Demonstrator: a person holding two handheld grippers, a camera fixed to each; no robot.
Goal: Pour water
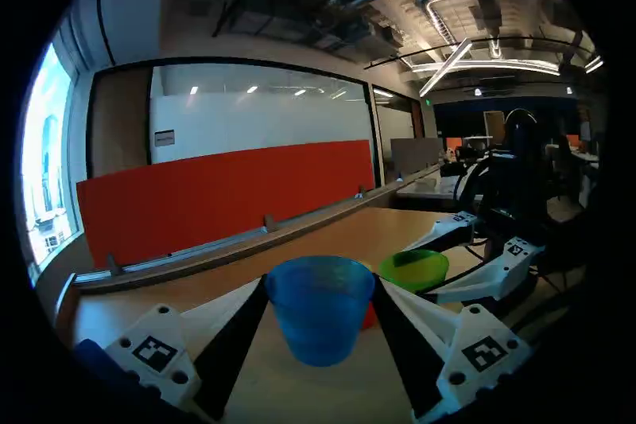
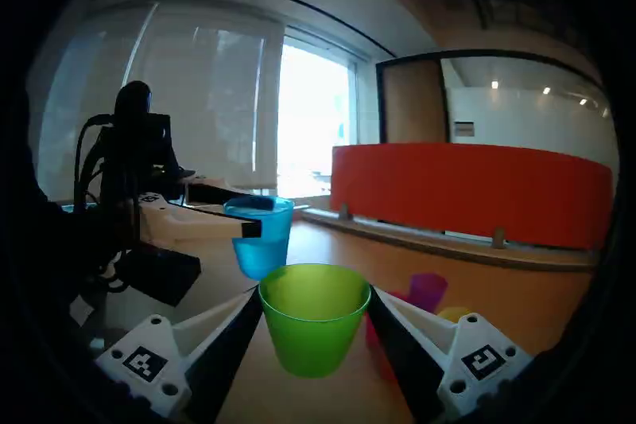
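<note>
Left gripper view: a blue cup (image 1: 320,309) of translucent plastic, round-rimmed and tapering to a narrower base, is clamped between the black pads (image 1: 238,344) of the left gripper (image 1: 320,285). The gripper's white fingers carry square black-and-white markers. The cup is held upright, mouth up, long axis vertical, above a smooth wooden table (image 1: 374,225). Near it to the right a green cup (image 1: 413,269) is seen, gripped by the right gripper (image 1: 423,269) and likewise upright.

In the right gripper view the green cup is shown close. It has the same tapered, translucent shape, is pressed on both sides by that gripper's pads, and its rim is level. The blue cup is seen beyond it to the left. Added by this view are a purple cup (image 2: 428,289), a yellow thing (image 2: 455,314) too small to tell, and a bright window (image 2: 314,122). A red panel (image 1: 222,193) is seen along the table's far edge. Whether either cup holds water cannot be told.
</note>
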